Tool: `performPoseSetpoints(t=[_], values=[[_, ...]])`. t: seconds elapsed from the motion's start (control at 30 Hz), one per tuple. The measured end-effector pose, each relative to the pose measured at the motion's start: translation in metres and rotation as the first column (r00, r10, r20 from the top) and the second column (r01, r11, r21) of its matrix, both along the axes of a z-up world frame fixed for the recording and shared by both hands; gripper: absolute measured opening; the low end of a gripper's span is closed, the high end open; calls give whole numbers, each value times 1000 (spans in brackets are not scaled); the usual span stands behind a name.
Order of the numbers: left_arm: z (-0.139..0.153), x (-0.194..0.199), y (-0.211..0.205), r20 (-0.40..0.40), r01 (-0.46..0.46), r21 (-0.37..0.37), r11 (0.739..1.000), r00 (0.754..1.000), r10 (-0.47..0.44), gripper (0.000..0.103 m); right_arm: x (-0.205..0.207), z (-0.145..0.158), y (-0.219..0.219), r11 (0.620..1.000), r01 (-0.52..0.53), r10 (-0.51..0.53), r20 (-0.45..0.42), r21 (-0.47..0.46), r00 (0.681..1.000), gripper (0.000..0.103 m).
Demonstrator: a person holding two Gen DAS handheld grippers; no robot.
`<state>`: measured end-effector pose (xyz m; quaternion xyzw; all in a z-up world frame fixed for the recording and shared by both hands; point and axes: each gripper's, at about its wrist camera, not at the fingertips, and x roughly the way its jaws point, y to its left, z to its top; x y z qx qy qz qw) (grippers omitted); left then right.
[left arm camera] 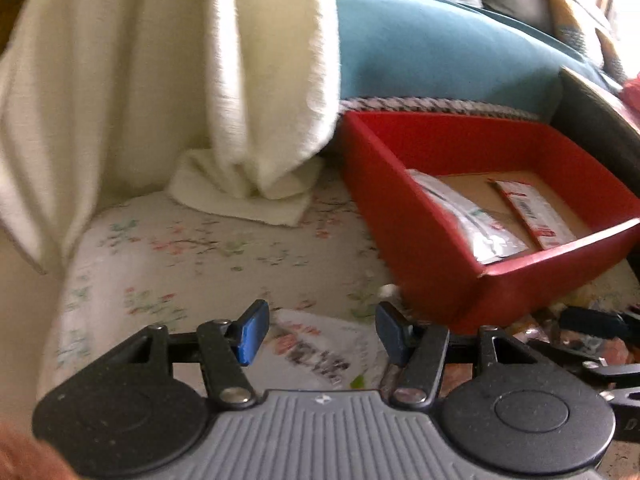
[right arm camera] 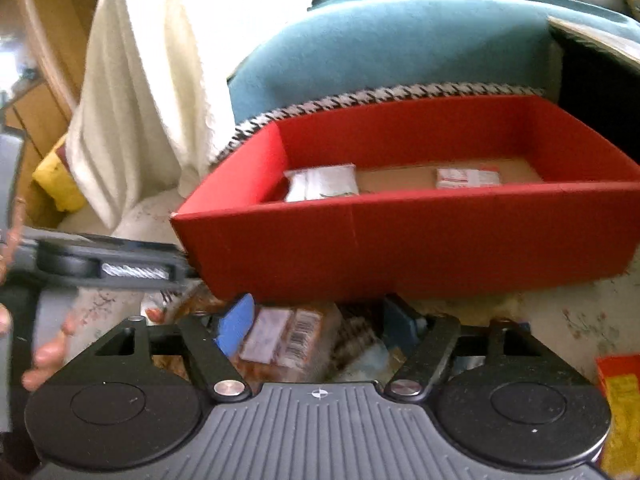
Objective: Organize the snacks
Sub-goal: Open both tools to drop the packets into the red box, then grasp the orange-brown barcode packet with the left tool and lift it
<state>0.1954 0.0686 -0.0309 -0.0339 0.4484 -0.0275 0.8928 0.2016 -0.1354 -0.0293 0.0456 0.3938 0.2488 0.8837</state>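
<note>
A red cardboard box [left arm camera: 424, 248] [right arm camera: 400, 248] sits on a floral cushion [left arm camera: 192, 256]. Inside it lie a white packet [left arm camera: 476, 220] [right arm camera: 320, 184] and a red-and-white packet [left arm camera: 536, 216] [right arm camera: 468, 176]. My left gripper [left arm camera: 322, 332] stands open just above a white printed snack packet [left arm camera: 320, 356] that lies flat on the cushion. My right gripper [right arm camera: 320, 324] is open in front of the box's near wall. A brown snack packet with a barcode [right arm camera: 288, 336] lies between its blue pads, which do not press on it. The left gripper [right arm camera: 112, 266] also shows at the left of the right wrist view.
A cream towel [left arm camera: 260, 92] [right arm camera: 144, 80] hangs down left of the box. A teal cushion [left arm camera: 440, 52] [right arm camera: 380, 48] rises behind it. A yellow-and-red pack [right arm camera: 620, 408] lies at the lower right. More wrappers [left arm camera: 532, 332] sit by the box's near corner.
</note>
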Motion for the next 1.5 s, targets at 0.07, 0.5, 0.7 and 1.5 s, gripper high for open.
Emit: performPoseSetpoints(t=[0.07,0.5,0.7,1.5], values=[[-5,4,-6,11,26,0,1000,1000,-26,50,1,-3,0,1000,-13,13,9,15,1000,86],[2,-43,-35,31,257,0,966,966,-257,17,-53,4,16,973,-225,226,-1,-55,974,70],[8,-91,-54,-13,363,-6,932,932,-363,17,-97,13,2,951,-292,285,-74,-98,956,70],[39,-200,-8,-16,237,-112,965,970,-241,58,-151,28,-25,993,-47,40,-69,-106,997,80]])
